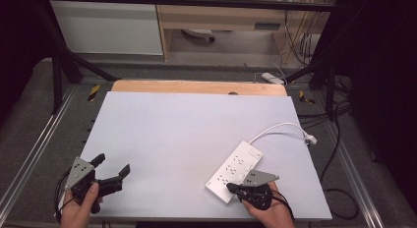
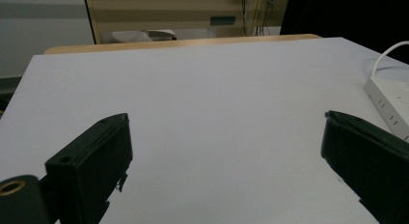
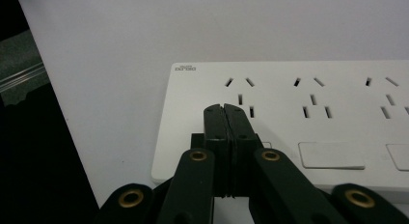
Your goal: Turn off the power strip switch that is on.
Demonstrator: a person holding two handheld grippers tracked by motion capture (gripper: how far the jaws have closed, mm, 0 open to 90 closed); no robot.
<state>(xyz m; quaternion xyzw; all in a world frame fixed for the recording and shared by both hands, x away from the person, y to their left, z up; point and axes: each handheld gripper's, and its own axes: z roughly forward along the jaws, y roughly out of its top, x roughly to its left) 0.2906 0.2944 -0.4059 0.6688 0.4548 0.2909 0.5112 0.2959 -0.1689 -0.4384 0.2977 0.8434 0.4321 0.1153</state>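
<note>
The white power strip (image 1: 235, 169) lies on the counter (image 1: 187, 129), slanted. The right gripper (image 3: 225, 108) sits over the strip's near end, jaws pressed together with nothing between them. The left gripper (image 1: 112, 165), jaws spread, hovers well apart from the strip.

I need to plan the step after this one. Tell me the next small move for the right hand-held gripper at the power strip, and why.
Probably a short press straight down. The right hand-held gripper has its jaws shut together, tips over the near end of the white power strip, just beyond a flat rectangular button. Whether the tips touch the strip I cannot tell. The left hand-held gripper rests open, well apart.
</note>
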